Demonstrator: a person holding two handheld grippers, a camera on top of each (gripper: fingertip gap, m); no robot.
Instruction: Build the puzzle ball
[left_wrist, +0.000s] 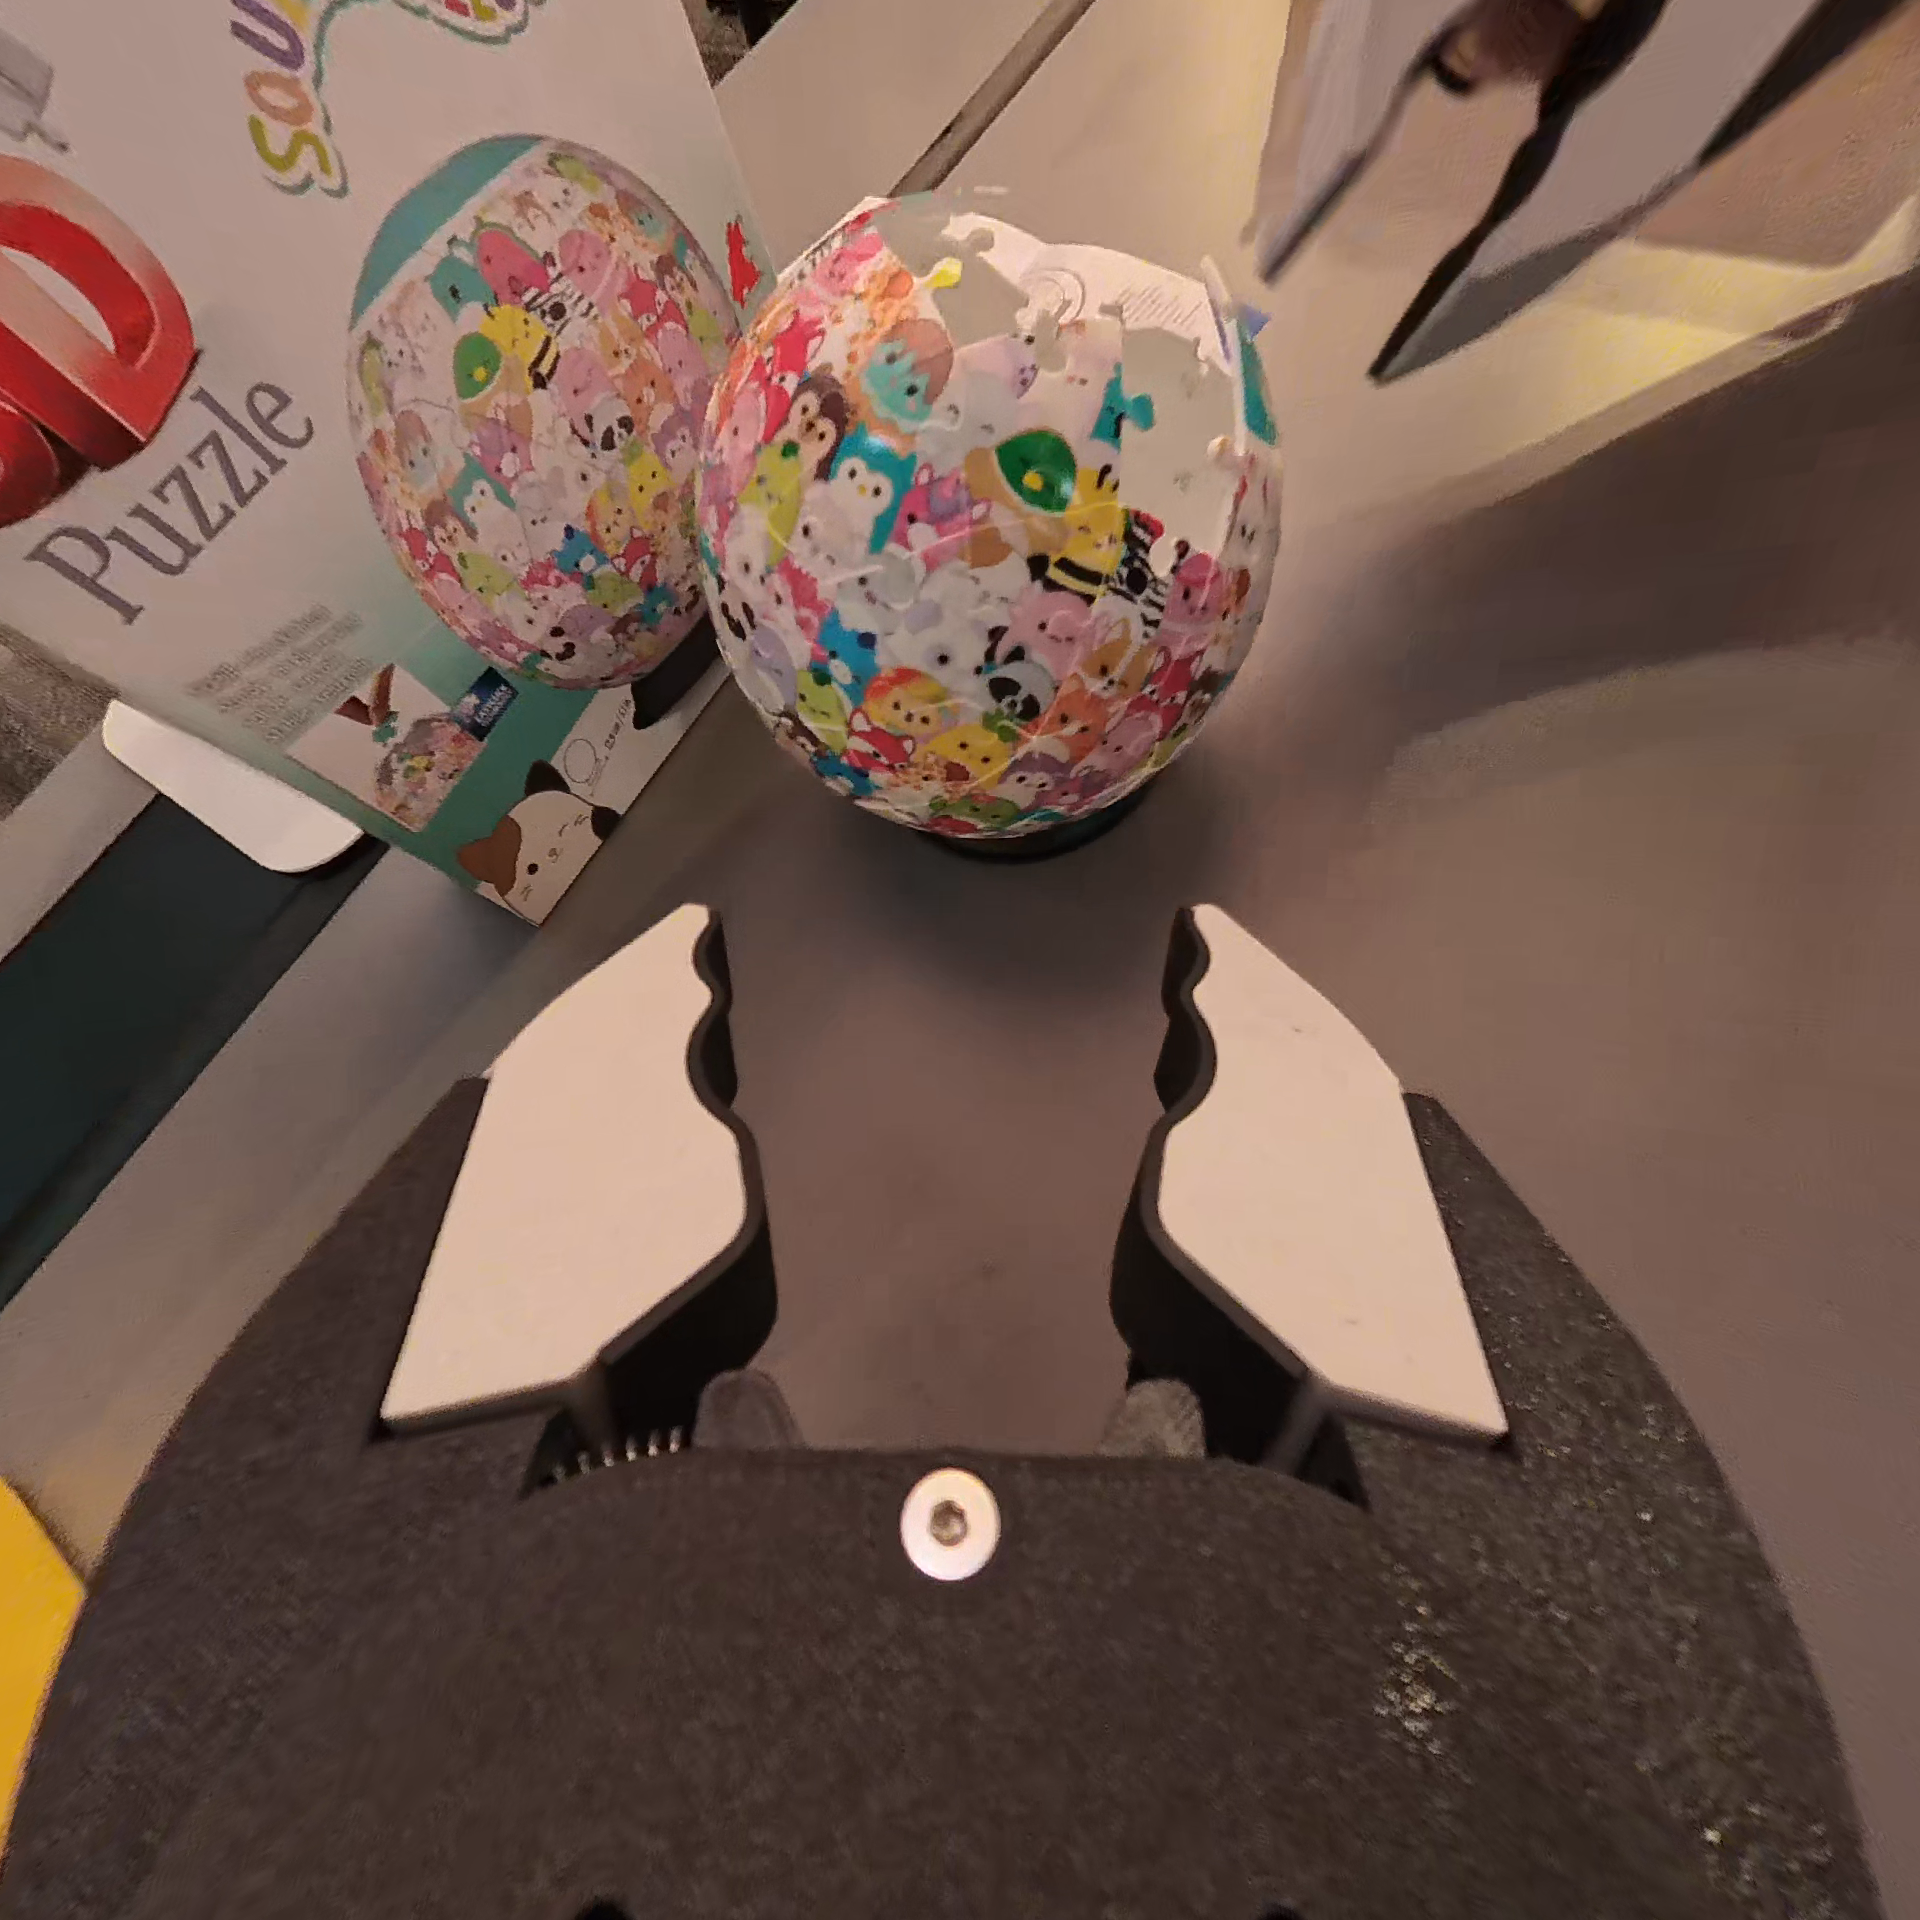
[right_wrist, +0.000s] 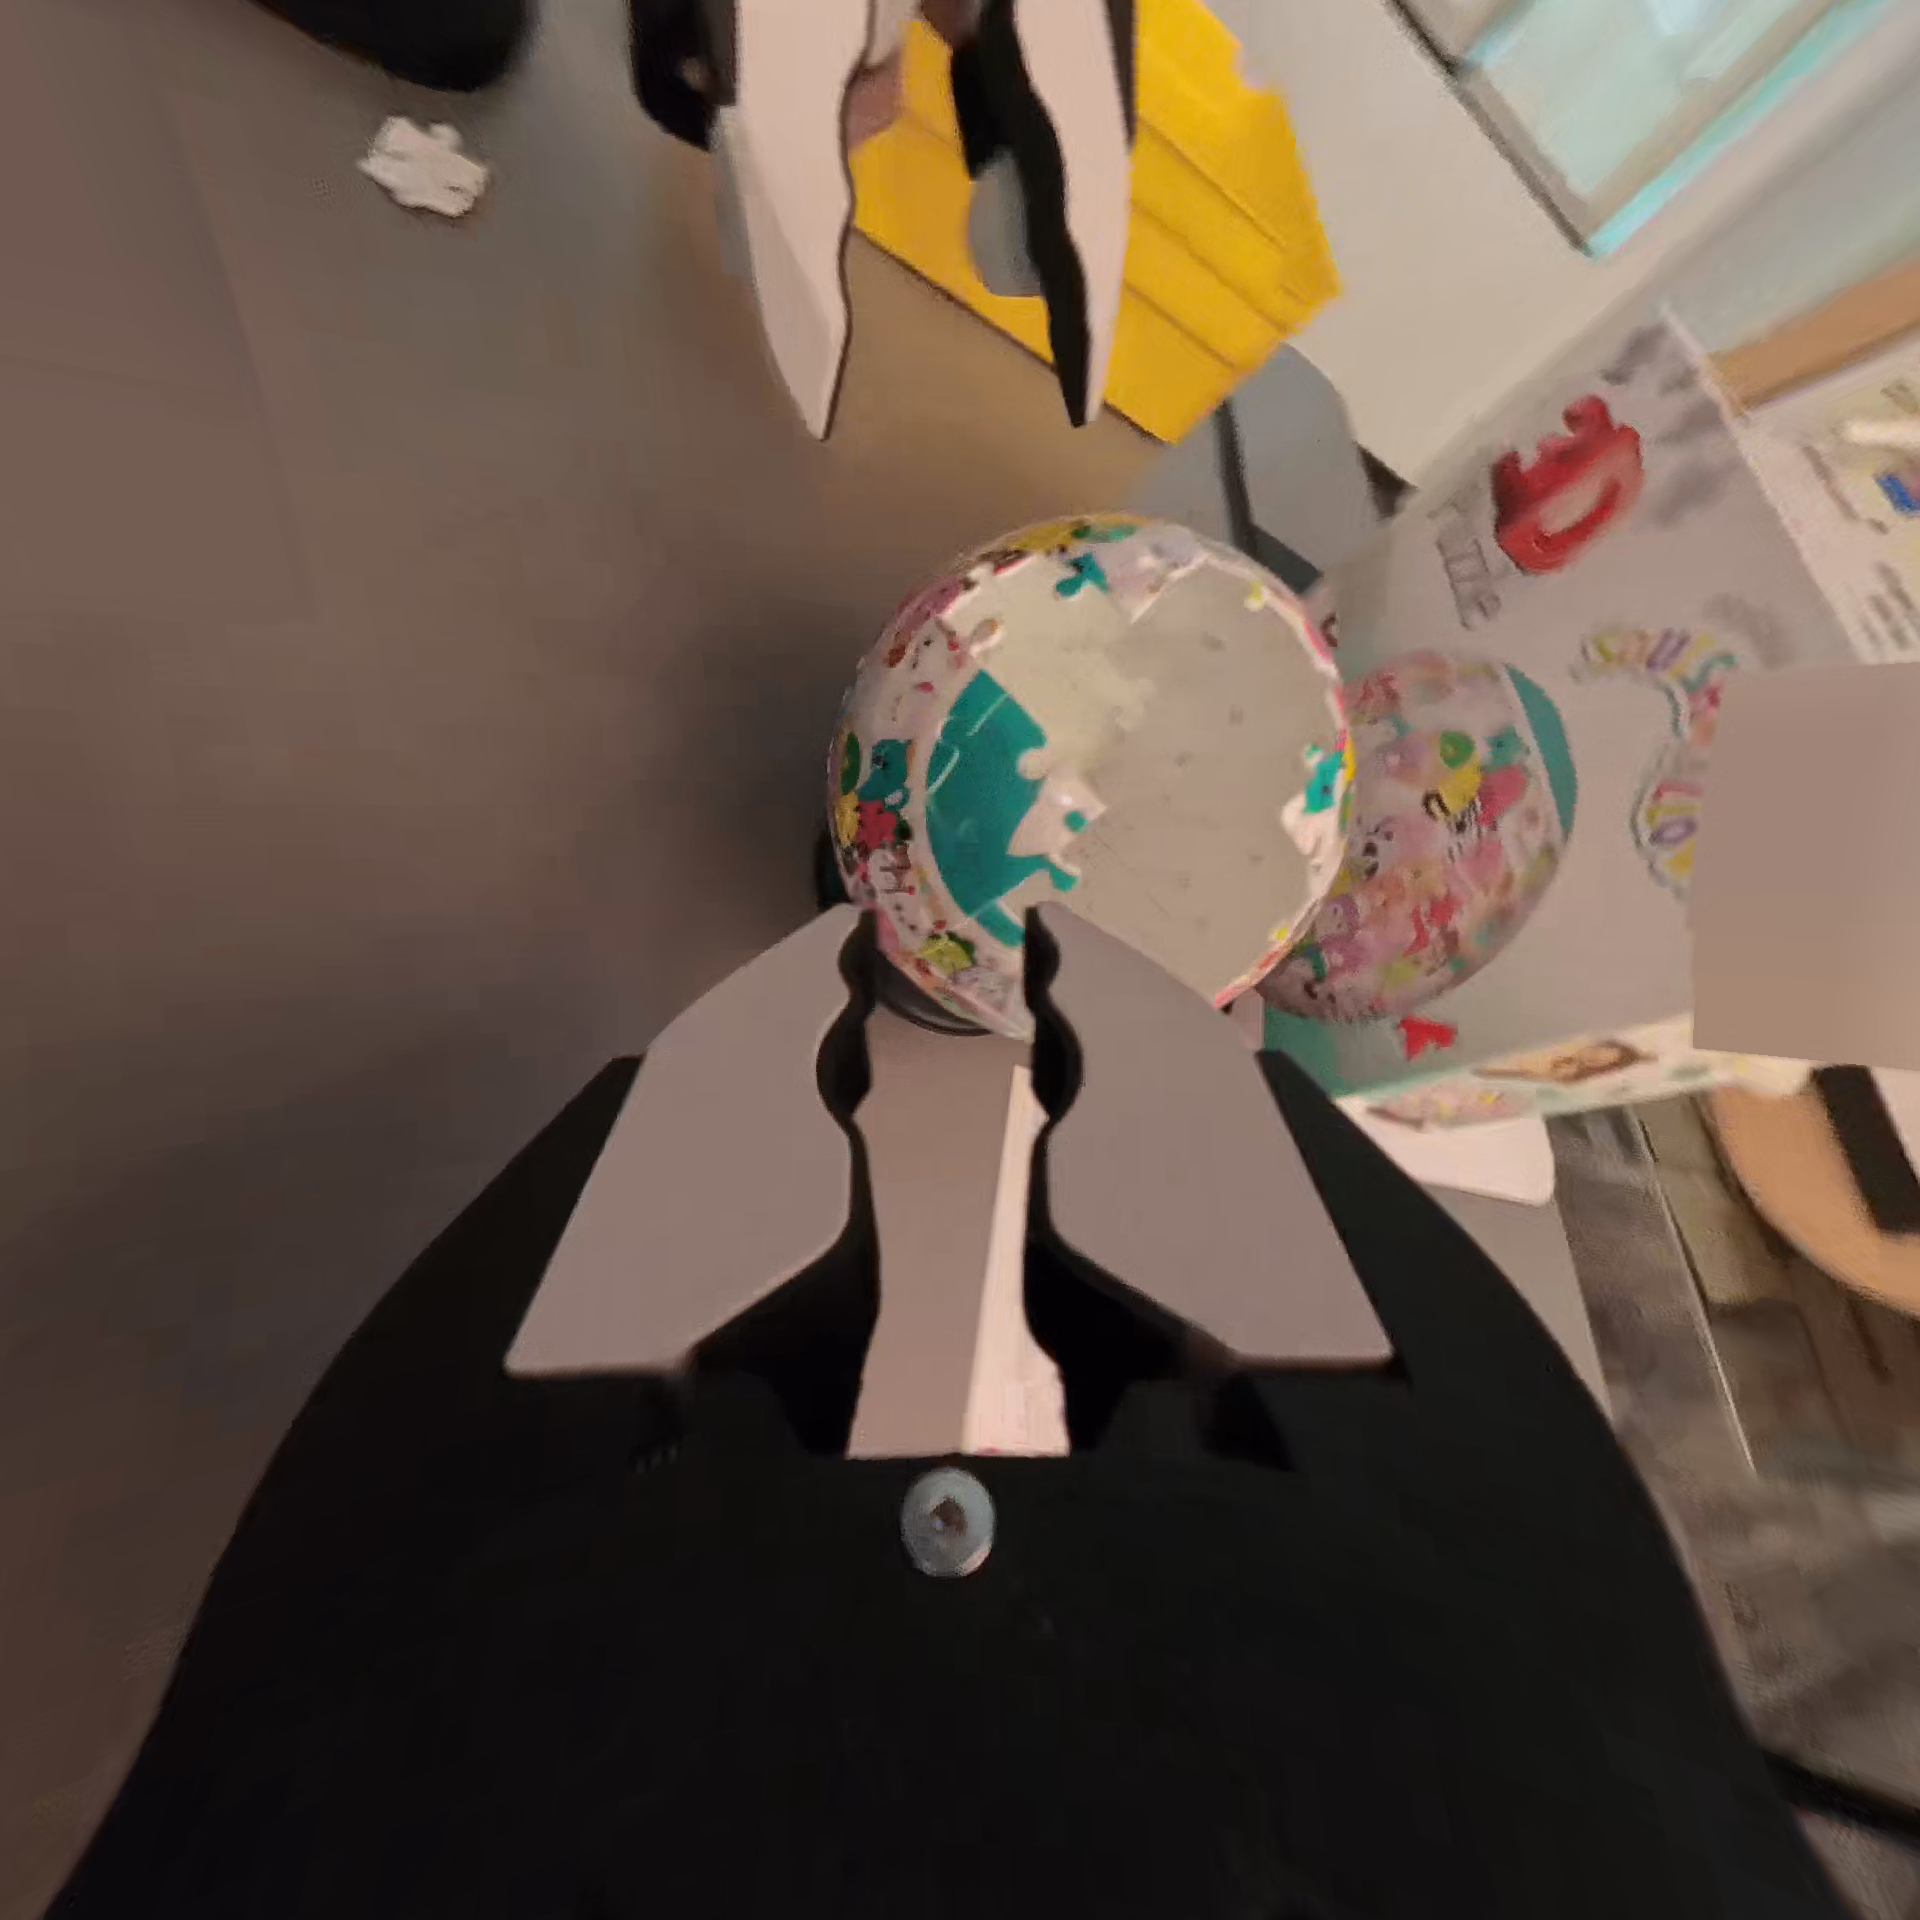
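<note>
- The puzzle ball (left_wrist: 987, 520) sits on a small dark stand (left_wrist: 1023, 836) on the grey tabletop (left_wrist: 1455, 831), touching or just beside the puzzle box (left_wrist: 343, 436) on its left.
- It is mostly built; a ragged gap at the top, seen in the right wrist view (right_wrist: 1174, 769), shows the white inside.
- The left claw (left_wrist: 951, 925) is spread and empty, near the ball but apart from it.
- The right claw (right_wrist: 935, 925) hangs above the gap, jaws partly parted; it seems to grip a pale flat thing, perhaps a piece (right_wrist: 1003, 1247) (too blurred to be sure).
- Risk: pressing down on the unsupported rim could buckle neighbouring pieces inward.
- Risk: a sideways shove could roll the ball off its stand, since the left claw is not steadying it.
- The ball looks egg-shaped (probably lens stretch), long axis upright, tilted slightly right, opening facing up.
</note>
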